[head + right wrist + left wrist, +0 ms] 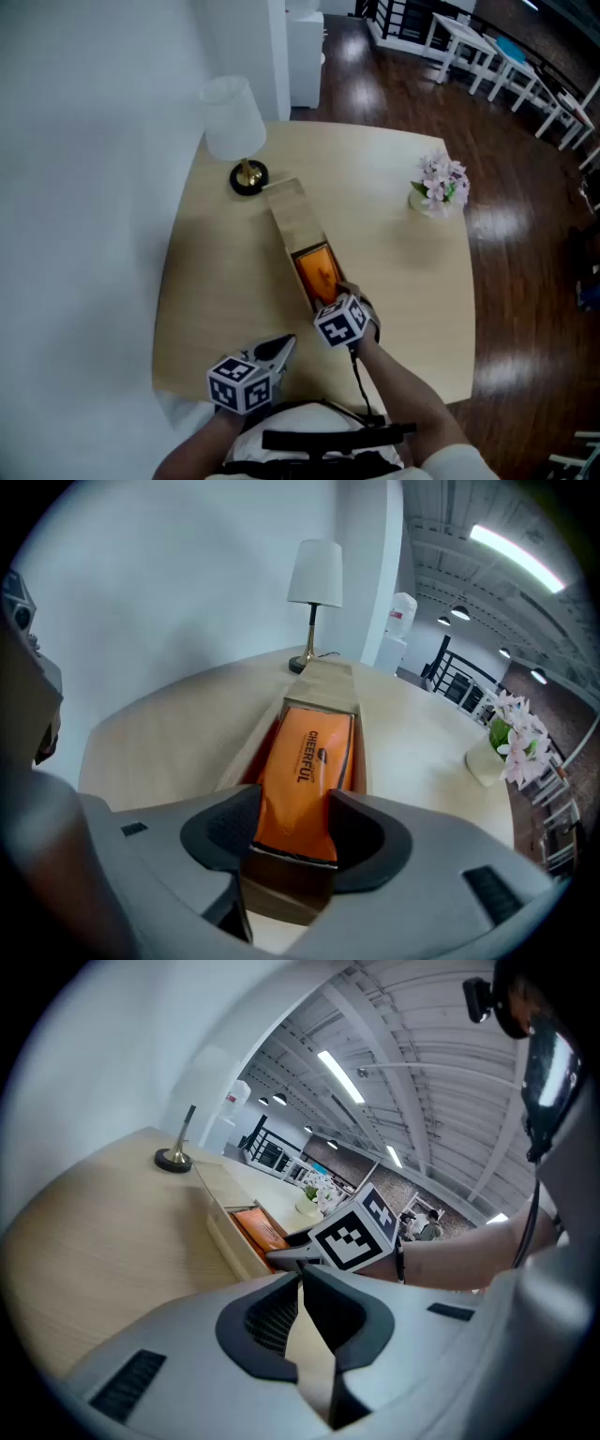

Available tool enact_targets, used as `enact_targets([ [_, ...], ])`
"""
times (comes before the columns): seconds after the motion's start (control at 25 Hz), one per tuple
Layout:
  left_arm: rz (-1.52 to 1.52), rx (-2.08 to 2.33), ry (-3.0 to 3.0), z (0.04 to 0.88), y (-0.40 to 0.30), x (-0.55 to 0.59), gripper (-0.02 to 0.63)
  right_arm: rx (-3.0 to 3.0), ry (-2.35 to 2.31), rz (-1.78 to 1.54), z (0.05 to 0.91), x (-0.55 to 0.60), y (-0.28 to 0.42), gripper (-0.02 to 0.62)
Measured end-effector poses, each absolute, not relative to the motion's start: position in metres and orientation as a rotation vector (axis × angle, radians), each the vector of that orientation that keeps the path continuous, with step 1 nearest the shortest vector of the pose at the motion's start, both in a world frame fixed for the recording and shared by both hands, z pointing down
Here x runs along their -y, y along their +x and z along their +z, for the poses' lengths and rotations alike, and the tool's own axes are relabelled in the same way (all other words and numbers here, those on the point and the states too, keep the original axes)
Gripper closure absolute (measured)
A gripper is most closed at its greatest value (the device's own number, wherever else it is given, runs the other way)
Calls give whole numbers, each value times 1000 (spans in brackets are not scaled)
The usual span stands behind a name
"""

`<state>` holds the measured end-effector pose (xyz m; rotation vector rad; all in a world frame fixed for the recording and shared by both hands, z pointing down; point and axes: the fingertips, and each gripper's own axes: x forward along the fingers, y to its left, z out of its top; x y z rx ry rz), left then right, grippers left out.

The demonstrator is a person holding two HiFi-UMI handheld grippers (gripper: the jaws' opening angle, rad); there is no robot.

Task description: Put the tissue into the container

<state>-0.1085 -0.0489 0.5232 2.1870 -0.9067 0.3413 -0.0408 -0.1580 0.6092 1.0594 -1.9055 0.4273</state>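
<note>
The right gripper pinched the near end of an orange tissue pack, its dark pads pressed against the pack's two sides, while the rest of the pack lay lengthwise inside the open part of a long wooden container. The pack's printed face was turned up, and its gripped end sat just above the container's dark near wall. The container ran away from the person across the light wooden table, its far part covered by a pale wooden top that reached almost to the round base of a white-shaded lamp near the table's far left corner. The left gripper was pressed together at the tips with nothing between them, and hung over the near edge of the table, just left of the right gripper and apart from the container. From the left gripper view, the right gripper's marker cube showed beside the container's open end, with the person's bare forearm stretching back behind it. A small white pot of pink flowers stood near the table's far right edge, well apart from the container. A white wall rose to the left of the table, and dark, glossy wooden floor spread to the right.
</note>
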Motion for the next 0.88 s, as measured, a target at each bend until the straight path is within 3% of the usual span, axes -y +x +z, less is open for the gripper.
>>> enact_targets([
  [0.2, 343, 892, 2188, 520, -102, 49, 606, 1931, 1096, 422, 602, 152, -34, 416],
  [0.52, 261, 966, 2250, 488, -90, 68, 606, 2163, 1310, 400, 509, 150, -6, 422],
  [0.68, 227, 996, 2293, 472, -74, 86, 606, 2115, 1499, 374, 492, 163, 54, 422],
  [0.88, 235, 1022, 2352, 465, -48, 112, 606, 1889, 1655, 478, 539, 181, 157, 423],
])
